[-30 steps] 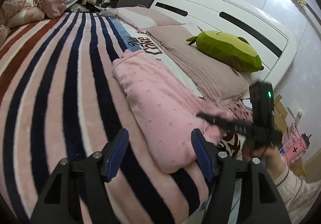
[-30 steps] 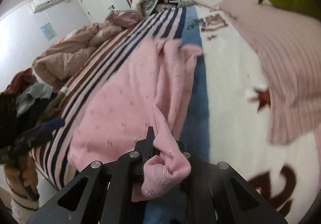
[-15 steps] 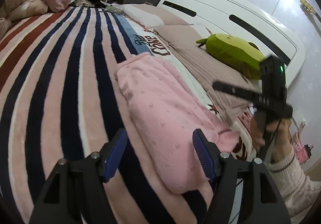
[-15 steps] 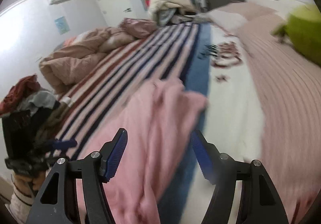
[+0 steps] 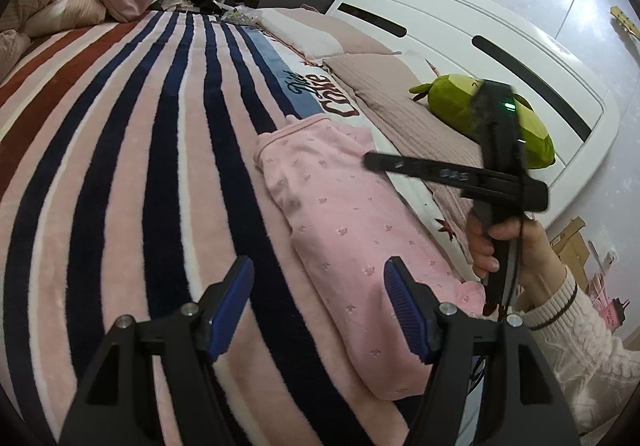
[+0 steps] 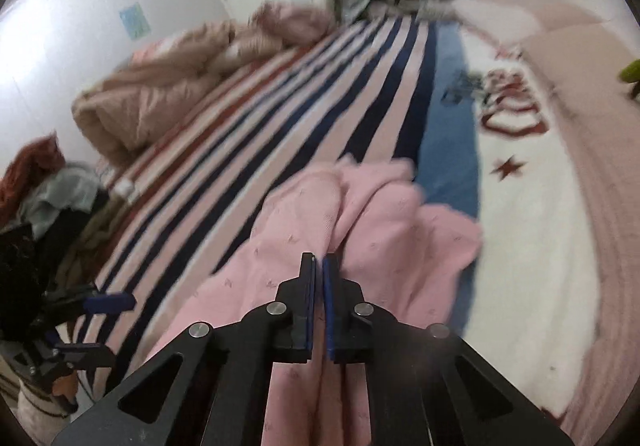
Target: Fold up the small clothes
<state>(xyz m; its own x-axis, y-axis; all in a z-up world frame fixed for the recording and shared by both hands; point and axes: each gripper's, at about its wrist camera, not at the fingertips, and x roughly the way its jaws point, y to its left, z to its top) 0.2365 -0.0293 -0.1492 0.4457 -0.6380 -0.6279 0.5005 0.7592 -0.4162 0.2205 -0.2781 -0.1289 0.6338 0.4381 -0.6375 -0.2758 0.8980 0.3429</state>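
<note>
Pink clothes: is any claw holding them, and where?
No, nothing is held. The right claw is shut on nothing, over the pink clothes. The left claw is open and empty.

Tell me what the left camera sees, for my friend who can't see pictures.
A folded pink garment lies on a striped blanket. The left gripper is open just in front of it, and the right gripper is shut above it, holding nothing.
</note>
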